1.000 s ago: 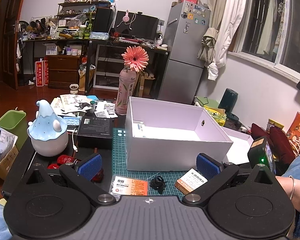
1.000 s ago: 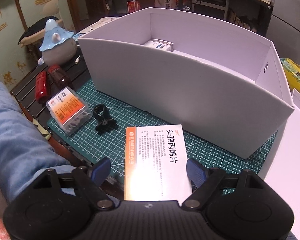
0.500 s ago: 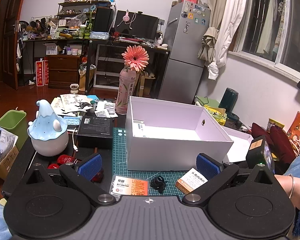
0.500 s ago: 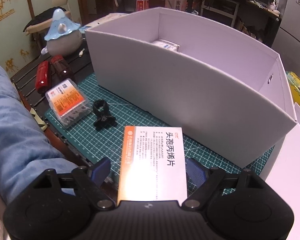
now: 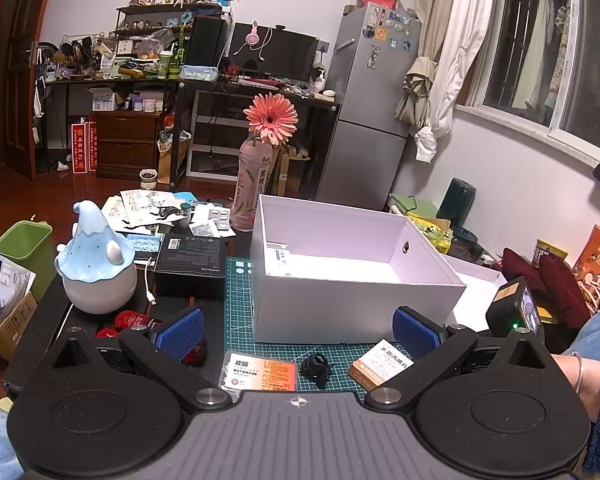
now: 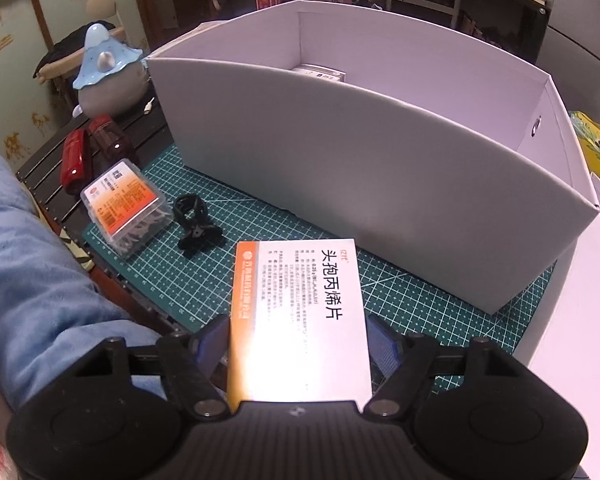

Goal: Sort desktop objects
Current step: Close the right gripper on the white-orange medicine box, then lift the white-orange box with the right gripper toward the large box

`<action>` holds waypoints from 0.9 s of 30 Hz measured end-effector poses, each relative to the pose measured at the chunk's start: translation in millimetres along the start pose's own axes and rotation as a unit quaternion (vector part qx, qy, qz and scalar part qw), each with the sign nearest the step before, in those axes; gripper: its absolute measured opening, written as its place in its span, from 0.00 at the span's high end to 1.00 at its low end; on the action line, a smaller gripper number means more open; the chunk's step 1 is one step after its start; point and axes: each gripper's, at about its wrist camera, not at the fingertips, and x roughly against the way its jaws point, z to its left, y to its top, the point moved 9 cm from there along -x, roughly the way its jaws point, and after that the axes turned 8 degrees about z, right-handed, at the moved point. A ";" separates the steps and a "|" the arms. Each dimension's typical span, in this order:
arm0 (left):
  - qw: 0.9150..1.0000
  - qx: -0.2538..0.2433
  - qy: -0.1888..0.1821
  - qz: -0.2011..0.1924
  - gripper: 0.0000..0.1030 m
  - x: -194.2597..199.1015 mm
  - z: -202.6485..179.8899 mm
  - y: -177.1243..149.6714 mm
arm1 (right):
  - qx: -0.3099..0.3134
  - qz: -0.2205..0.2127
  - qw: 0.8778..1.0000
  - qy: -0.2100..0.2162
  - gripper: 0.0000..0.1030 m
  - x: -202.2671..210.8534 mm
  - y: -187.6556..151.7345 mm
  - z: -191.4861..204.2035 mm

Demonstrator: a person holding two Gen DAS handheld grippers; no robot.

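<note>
My right gripper (image 6: pixel 298 344) is shut on a white and orange medicine box (image 6: pixel 298 312), its blue pads against the box's sides, low over the green cutting mat (image 6: pixel 420 300). The box also shows in the left wrist view (image 5: pixel 380 363). A large open white box (image 6: pixel 360 160) stands just beyond it, with a small white carton (image 6: pixel 320 73) inside. My left gripper (image 5: pixel 296 328) is open and empty, held back from the white box (image 5: pixel 352 276). A clear case with an orange label (image 6: pixel 124 204) and a black clip (image 6: pixel 196 224) lie on the mat at left.
A blue and white ceramic figure (image 5: pixel 96 264), a black box (image 5: pixel 190 260), a pink bottle with a flower (image 5: pixel 252 188) and loose papers (image 5: pixel 148 204) stand left of and behind the white box. Two red cylinders (image 6: pixel 76 156) lie by the mat's left edge. The white lid (image 5: pixel 480 284) lies at right.
My right gripper's fingers have closed in from wide apart onto the medicine box's sides, and the view has shifted a little. The left gripper has barely moved.
</note>
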 end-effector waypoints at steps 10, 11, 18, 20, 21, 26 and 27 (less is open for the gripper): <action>1.000 0.001 0.001 -0.001 0.01 0.5 1.6 0.9 | -0.115 -0.001 0.993 -0.004 0.30 3.8 -2.0 -11.3; 1.000 0.001 0.001 -0.001 0.01 0.4 2.1 1.1 | -0.128 -0.002 0.992 -0.003 0.30 4.4 -2.8 -11.9; 1.000 0.000 0.002 0.000 0.01 0.4 1.7 0.6 | -0.186 -0.015 0.982 -0.033 0.30 8.3 -6.7 -20.7; 1.000 0.000 0.003 0.000 0.01 0.3 1.0 0.2 | -0.196 -0.014 0.979 -0.047 0.30 6.3 -8.1 -23.3; 1.000 0.000 0.003 0.001 0.01 0.4 1.1 0.2 | -0.196 -0.011 0.979 -0.053 0.30 4.1 -8.7 -23.4; 1.000 0.000 0.004 0.001 0.01 0.8 1.4 0.7 | -0.171 -0.004 0.982 -0.078 0.30 -4.2 -8.4 -18.3; 1.000 0.000 0.004 0.001 0.01 0.8 1.2 0.5 | -0.167 -0.002 0.983 -0.080 0.30 -5.4 -8.4 -17.9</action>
